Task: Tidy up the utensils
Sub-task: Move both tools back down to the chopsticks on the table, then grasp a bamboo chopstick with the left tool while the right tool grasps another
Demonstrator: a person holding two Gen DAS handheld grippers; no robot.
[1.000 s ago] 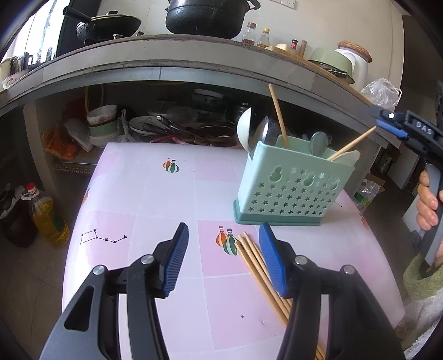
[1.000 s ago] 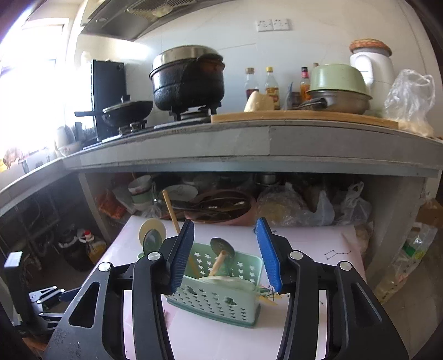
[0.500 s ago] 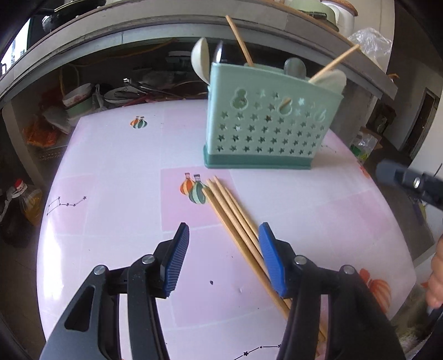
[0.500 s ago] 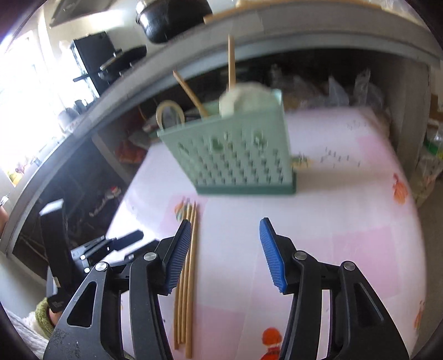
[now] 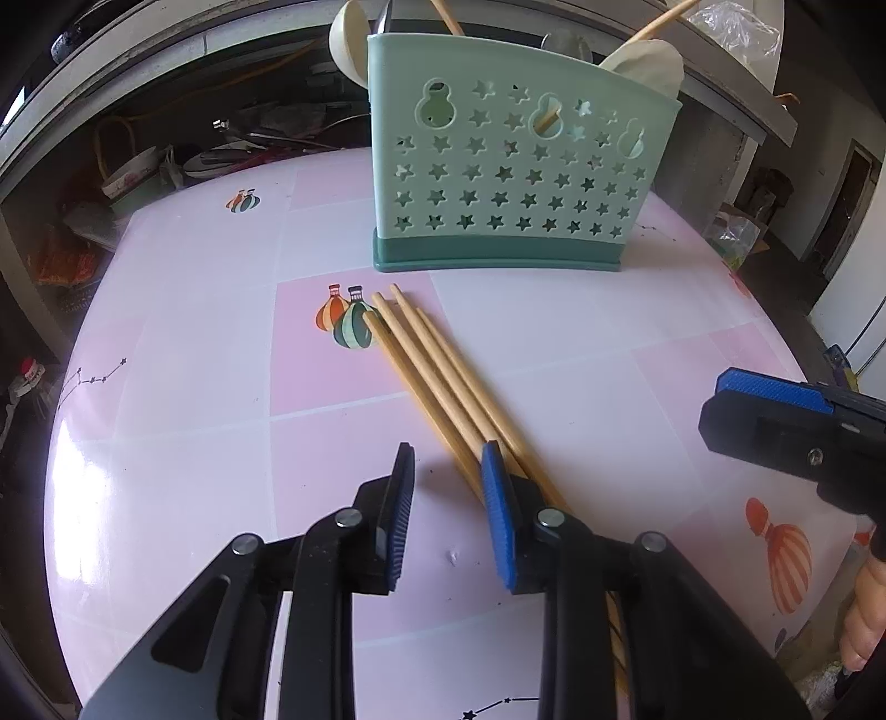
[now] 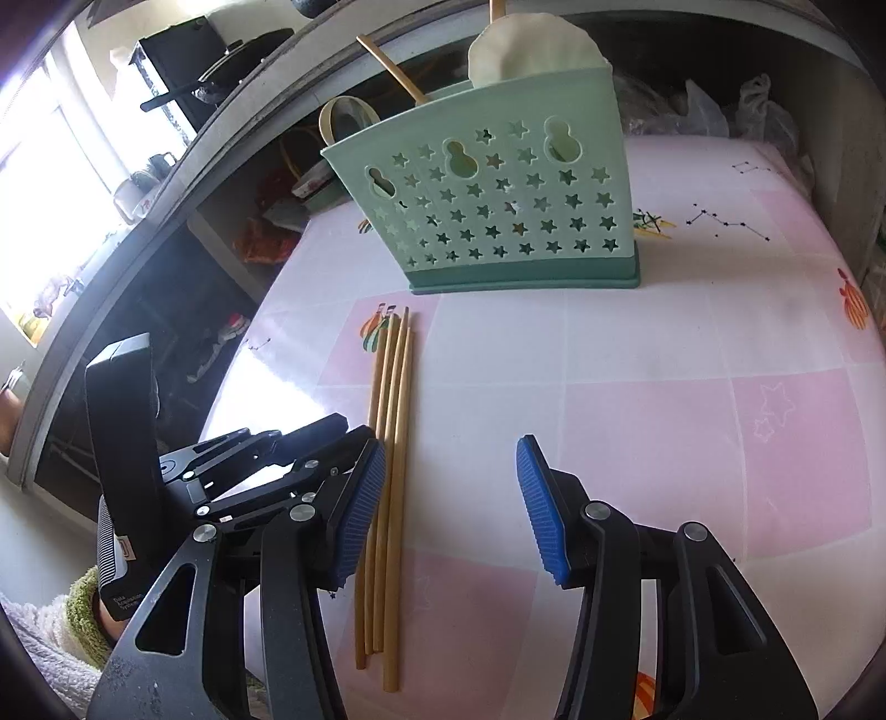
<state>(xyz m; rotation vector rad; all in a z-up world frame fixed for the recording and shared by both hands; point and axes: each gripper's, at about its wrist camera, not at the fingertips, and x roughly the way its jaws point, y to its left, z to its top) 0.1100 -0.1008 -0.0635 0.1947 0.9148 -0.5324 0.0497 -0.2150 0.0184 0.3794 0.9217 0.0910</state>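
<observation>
Item: four loose bamboo chopsticks (image 5: 437,382) on pink tabletop (image 5: 581,354). My left tongs (image 5: 447,487) just narrowed, nothing clamped; right tongs (image 6: 451,509) apart. Pickup imminent, star-holed green holder (image 5: 520,166) awaits.

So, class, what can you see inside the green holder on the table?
Sticking out of the green holder are a pale ladle, a pale flat spoon and two wooden chopsticks. Their lower parts are mostly hidden by its wall.
</observation>
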